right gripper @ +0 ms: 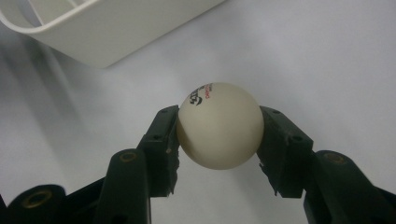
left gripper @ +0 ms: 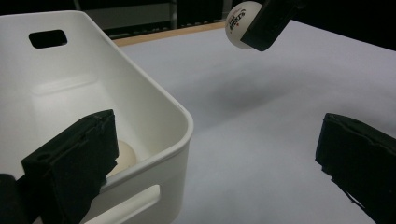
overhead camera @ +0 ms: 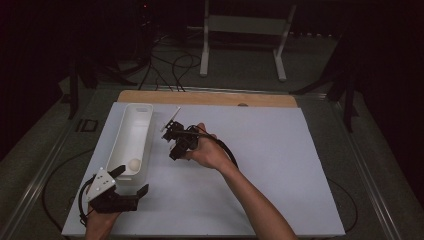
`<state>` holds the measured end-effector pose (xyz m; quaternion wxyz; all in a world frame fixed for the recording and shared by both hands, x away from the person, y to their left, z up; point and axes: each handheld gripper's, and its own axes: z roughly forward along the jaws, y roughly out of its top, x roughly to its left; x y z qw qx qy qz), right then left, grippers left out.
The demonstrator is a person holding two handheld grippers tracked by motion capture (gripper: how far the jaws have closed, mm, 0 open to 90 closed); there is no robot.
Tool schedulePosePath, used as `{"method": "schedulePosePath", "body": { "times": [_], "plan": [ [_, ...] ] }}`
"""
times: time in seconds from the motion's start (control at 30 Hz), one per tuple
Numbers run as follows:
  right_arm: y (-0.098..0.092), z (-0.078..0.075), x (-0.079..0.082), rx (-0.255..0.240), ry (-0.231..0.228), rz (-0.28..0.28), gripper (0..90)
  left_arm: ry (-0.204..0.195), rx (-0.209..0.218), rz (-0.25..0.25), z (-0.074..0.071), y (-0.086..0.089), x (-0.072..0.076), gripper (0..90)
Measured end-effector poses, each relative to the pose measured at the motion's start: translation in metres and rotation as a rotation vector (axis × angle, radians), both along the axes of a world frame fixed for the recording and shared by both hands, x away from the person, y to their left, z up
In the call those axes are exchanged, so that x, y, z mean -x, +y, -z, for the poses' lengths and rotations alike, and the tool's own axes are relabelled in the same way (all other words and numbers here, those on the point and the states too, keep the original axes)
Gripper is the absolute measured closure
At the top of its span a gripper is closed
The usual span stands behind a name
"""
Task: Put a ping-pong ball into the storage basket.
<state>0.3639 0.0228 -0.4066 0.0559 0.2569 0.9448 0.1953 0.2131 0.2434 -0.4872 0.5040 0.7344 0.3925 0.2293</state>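
Our right tool holds the white ball tight in the middle of the frame. The white bin lies to its left, long side running up. Our left tool stands wide open around the bin's near corner.

This looks like a lab or test room set up for recording — not a home or a shop. Under the right gripper lies a plain white board on a wooden table, bare but for a white bin just left of that gripper. Beyond the gripper, past the table's far edge, black cables trail loosely over a grey carpet floor, and the white legs of a stand rise there. The room around is dark — black on both sides. Metal rails run along the floor at the table's sides.
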Motion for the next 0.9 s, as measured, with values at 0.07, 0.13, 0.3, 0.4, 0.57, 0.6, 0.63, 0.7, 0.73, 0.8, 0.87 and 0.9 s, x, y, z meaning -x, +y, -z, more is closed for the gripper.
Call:
{"method": "schedulePosePath", "body": {
  "times": [0.07, 0.13, 0.3, 0.4, 0.57, 0.6, 0.63, 0.7, 0.73, 0.8, 0.87, 0.9],
  "plan": [
    [0.0008, -0.0007, -0.0001, -0.002, 0.0, 0.0, 50.5, 0.001, 0.0, 0.001, 0.0, 0.0001, 0.0, 0.0],
    [0.0015, -0.0013, 0.0001, -0.003, 0.001, 0.003, 50.5, 0.001, 0.0, 0.001, 0.0, 0.0, 0.0, 0.0],
    [0.0028, -0.0034, -0.0006, -0.005, -0.002, 0.002, 50.5, 0.002, 0.003, 0.0, 0.0, 0.0, 0.0001, 0.0],
    [0.0039, -0.0046, -0.001, -0.003, -0.004, -0.001, 50.5, 0.002, 0.003, 0.0, -0.0001, -0.0001, 0.0001, 0.0],
    [0.0063, -0.0064, -0.0014, -0.005, -0.004, -0.001, 50.5, 0.003, 0.003, -0.001, -0.0001, 0.0, 0.0002, 0.0],
    [0.0066, -0.0067, -0.0014, -0.004, -0.004, -0.001, 50.5, 0.003, 0.001, 0.0, -0.0001, 0.0001, 0.0001, 0.0],
    [0.0072, -0.0069, -0.0014, -0.005, -0.004, 0.0, 50.5, 0.002, 0.001, 0.0, -0.0001, 0.0001, 0.0001, 0.0],
    [0.0079, -0.0072, -0.0018, -0.007, -0.006, -0.004, 50.5, 0.002, 0.001, 0.0, -0.0001, 0.0001, 0.0001, 0.0],
    [0.0084, -0.0078, -0.0018, -0.005, -0.005, -0.004, 50.5, 0.003, 0.001, 0.0, -0.0001, 0.0001, 0.0002, 0.0],
    [0.0091, -0.0085, -0.002, -0.005, -0.005, -0.002, 50.5, 0.002, 0.0, 0.0, -0.0001, 0.0001, 0.0001, 0.0],
    [0.0096, -0.0095, -0.0028, -0.006, -0.007, -0.001, 50.5, 0.003, 0.001, 0.0, -0.0001, 0.0002, 0.0001, 0.0],
    [0.0098, -0.0098, -0.0028, -0.007, -0.006, 0.0, 50.5, 0.002, 0.002, 0.0, -0.0001, 0.0001, 0.0001, 0.0]
  ]
}}
